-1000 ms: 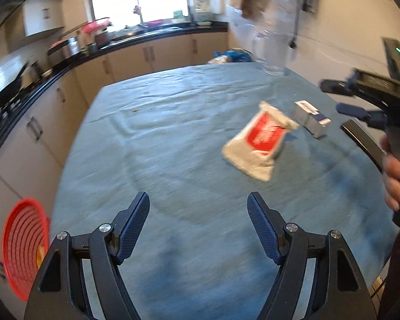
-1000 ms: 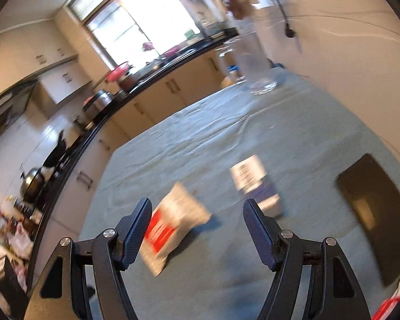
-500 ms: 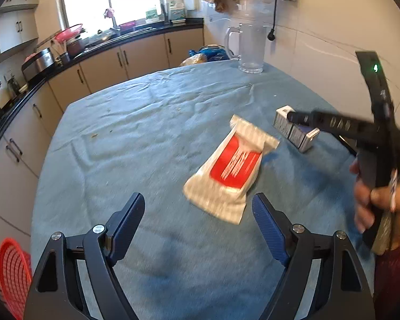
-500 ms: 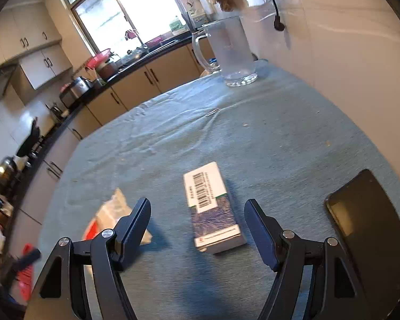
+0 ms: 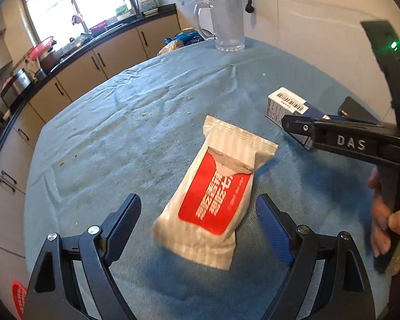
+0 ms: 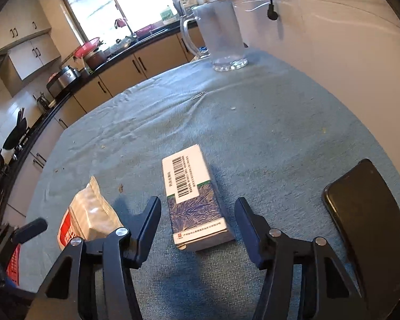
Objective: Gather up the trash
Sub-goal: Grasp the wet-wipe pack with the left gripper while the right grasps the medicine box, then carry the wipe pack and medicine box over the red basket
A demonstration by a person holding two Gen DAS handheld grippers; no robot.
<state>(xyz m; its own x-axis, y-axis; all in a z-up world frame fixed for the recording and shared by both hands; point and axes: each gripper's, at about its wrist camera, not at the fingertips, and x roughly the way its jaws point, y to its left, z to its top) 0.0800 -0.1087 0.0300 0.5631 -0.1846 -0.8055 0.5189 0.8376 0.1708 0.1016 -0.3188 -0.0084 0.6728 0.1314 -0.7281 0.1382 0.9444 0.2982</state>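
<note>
A white pouch with a red label point(image 5: 213, 194) lies flat on the blue tablecloth point(image 5: 146, 133). My left gripper point(image 5: 198, 220) is open, its fingers either side of the pouch's near end, just above it. A small white and blue carton with a barcode point(image 6: 193, 194) lies on the cloth. My right gripper point(image 6: 197, 221) is open, its fingers straddling the carton's near end. The pouch also shows in the right wrist view point(image 6: 89, 213), left of the carton. The carton shows in the left wrist view point(image 5: 288, 106), partly behind the right gripper's body.
A clear glass jug point(image 6: 218, 37) stands at the table's far edge by the wall. A black phone point(image 6: 365, 218) lies to the right of the carton. A red basket point(image 5: 18, 301) sits on the floor at the left. Kitchen counters point(image 6: 93, 80) run along the far side.
Both grippers have moved forward and down. The left now straddles the pouch and the right now straddles the carton. Both stay open.
</note>
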